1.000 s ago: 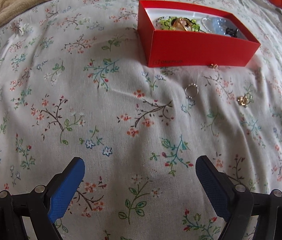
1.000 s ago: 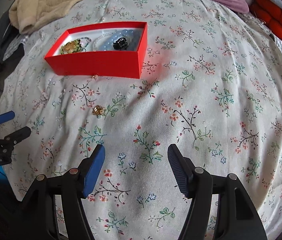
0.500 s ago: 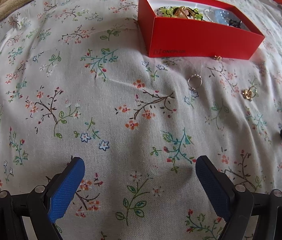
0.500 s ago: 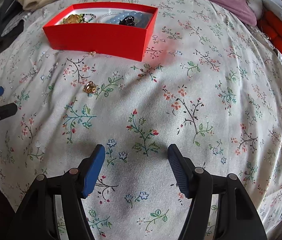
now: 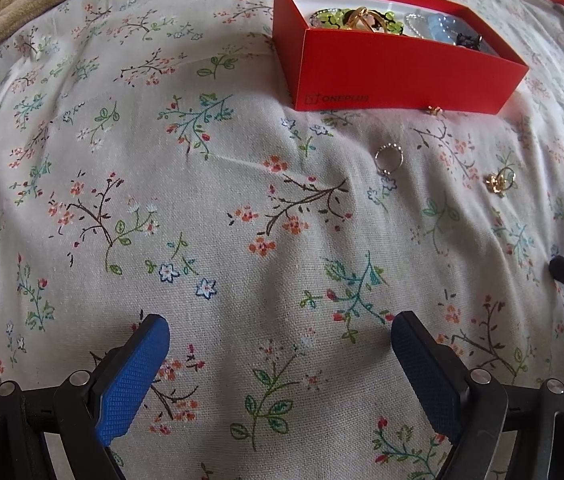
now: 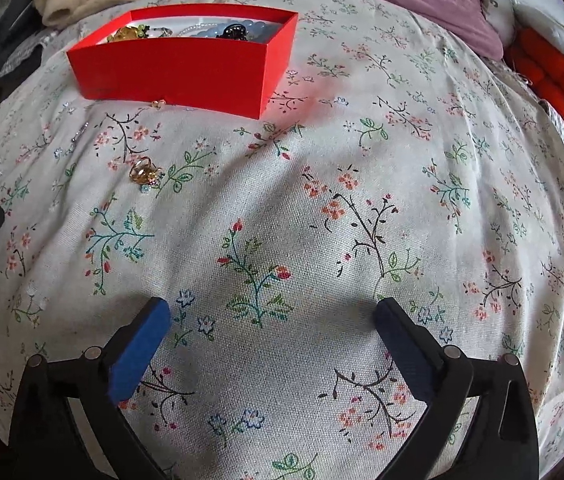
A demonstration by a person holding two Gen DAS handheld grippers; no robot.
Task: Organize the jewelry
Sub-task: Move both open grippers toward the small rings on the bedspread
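Some beads and shiny bits already in the open red cardboard box (image 5: 401, 76), but a thin silver ring (image 5: 389, 158), a gold ring (image 5: 499, 182) and a tiny gold piece (image 5: 435, 110) still loose on the flowery bedcloth (image 5: 202, 220) in front of it, with left gripper (image 5: 280, 376) wide open and empty, right gripper (image 6: 274, 344) just opened wide, nothing between.

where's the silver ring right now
In the left wrist view the silver ring lies loose on the flowered bedspread, just in front of the red box, with the gold ring to its right.
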